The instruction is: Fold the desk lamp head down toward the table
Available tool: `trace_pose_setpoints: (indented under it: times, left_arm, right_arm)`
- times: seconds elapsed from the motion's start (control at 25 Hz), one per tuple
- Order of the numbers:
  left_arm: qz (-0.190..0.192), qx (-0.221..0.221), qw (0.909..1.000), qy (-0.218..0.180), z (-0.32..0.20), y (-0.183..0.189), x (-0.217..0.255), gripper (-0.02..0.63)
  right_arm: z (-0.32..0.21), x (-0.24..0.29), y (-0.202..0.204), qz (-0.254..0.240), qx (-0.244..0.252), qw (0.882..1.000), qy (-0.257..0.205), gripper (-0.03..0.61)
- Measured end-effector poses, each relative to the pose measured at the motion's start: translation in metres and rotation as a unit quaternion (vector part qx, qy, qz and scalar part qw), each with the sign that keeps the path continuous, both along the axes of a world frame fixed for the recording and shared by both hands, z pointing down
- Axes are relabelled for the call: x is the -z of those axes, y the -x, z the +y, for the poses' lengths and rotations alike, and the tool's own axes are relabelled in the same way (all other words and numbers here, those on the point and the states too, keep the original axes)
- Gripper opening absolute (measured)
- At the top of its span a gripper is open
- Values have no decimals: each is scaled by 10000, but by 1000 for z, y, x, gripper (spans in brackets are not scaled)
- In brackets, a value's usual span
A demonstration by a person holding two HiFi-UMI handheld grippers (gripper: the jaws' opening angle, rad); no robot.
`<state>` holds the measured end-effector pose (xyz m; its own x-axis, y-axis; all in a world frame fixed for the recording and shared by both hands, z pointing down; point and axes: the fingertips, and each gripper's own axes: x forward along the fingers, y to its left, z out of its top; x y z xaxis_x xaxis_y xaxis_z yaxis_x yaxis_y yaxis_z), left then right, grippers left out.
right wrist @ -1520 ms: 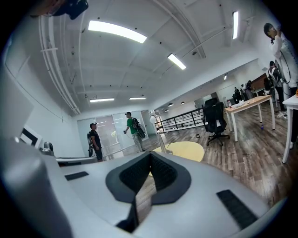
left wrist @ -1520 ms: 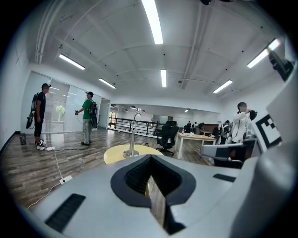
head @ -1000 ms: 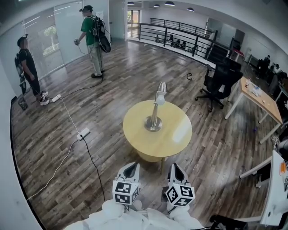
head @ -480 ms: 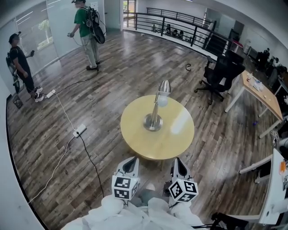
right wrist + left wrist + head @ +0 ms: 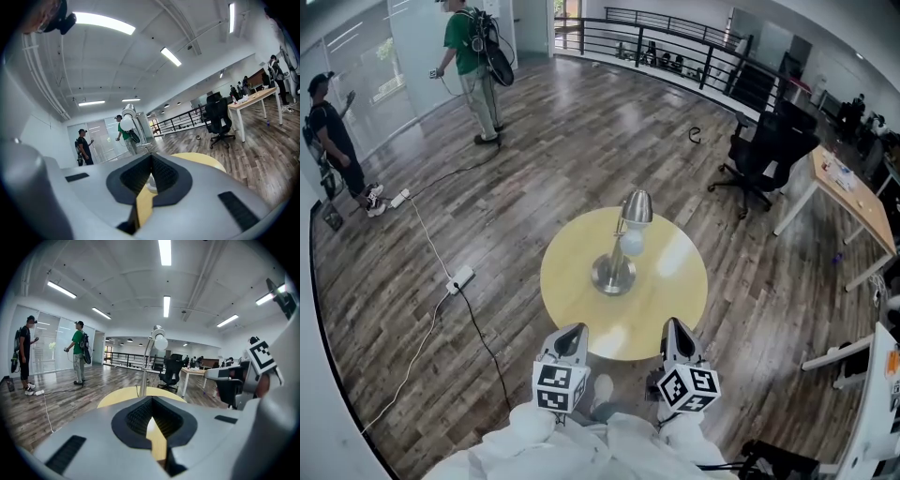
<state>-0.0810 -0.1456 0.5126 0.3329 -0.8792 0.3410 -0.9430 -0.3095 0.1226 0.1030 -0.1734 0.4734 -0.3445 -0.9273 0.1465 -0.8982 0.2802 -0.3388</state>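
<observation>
Desk lamp [image 5: 614, 272] stem stands upright; head [image 5: 636, 208] tilts downward.

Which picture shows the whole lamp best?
The head view. It looks down on the whole lamp, from shiny head to round base, standing on the yellow table. The left gripper view shows its head, bulb and pole but hides the base; the right gripper view shows it small and partly covered.
</observation>
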Motion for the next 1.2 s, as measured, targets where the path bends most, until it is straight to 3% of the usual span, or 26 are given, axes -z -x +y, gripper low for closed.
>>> trace_pose_setpoints:
  times: [0.28,0.44,0.76,0.88,1.0,1.04,1.08,1.2]
  left_arm:
    - [-173,51,9998,-85,-90,-5,3,-2]
    - [-471,-142,9986,-217,-128,-4,-25,-2]
    - [-901,-885,9895,709,-189,-2,-137,-2]
    - [-946,-1157,9854,816,-214,-2,-161,-2]
    - [-1044,-1435,9799,911,-237,-7,-180,-2]
    - [-1056,-1508,9783,951,-244,-10,-184,-2]
    - [-1051,-1565,9769,1002,-249,-12,-188,-2]
    - [-1045,-1687,9728,1192,-257,-18,-200,-2]
  right_arm:
    - [-89,9,-4,-176,270,9994,-158,12]
    - [-128,11,-9,-139,291,9992,-245,12]
    - [-159,22,-4,-291,421,9985,-184,12]
    - [-166,50,12,-477,1065,9926,-326,14]
    - [-181,98,31,-785,1942,9768,-447,17]
    - [-186,116,38,-852,2250,9696,-439,68]
    - [-190,133,46,-858,2578,9615,-408,162]
    - [-195,167,71,-422,3517,9349,-222,222]
